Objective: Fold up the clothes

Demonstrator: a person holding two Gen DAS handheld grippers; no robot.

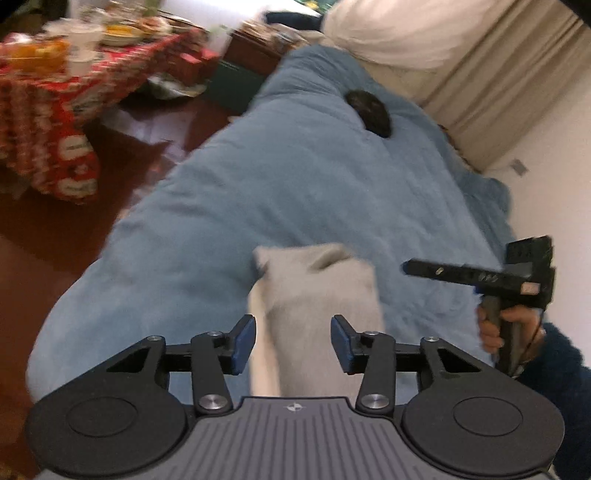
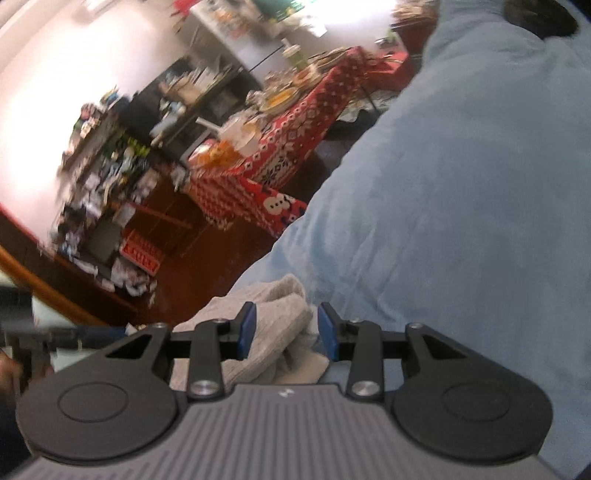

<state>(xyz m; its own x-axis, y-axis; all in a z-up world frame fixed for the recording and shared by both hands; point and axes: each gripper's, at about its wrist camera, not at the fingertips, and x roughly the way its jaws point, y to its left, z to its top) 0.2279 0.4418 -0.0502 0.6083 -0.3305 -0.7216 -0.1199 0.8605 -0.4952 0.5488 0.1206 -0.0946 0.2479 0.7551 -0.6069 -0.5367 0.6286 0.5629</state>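
Observation:
A pale grey knitted garment (image 1: 317, 295) lies bunched on a blue quilt (image 1: 295, 173). My left gripper (image 1: 293, 341) is open above it, blue pads on either side of the cloth without touching it. In the right wrist view the same garment (image 2: 277, 332) sits folded over itself between the spread pads of my right gripper (image 2: 286, 330), which is open. The right gripper (image 1: 480, 275) also shows at the right of the left wrist view, held by a hand (image 1: 509, 328) in a dark fuzzy sleeve. Both views are motion-blurred.
A small dark item (image 1: 369, 112) rests far up the quilt near a white pillow (image 1: 399, 33). Beside the bed, a table with a red patterned cloth (image 2: 288, 147) is crowded with dishes. A dark wooden floor (image 2: 207, 266), cluttered shelves (image 2: 122, 166) and beige curtains (image 1: 498, 85) surround the bed.

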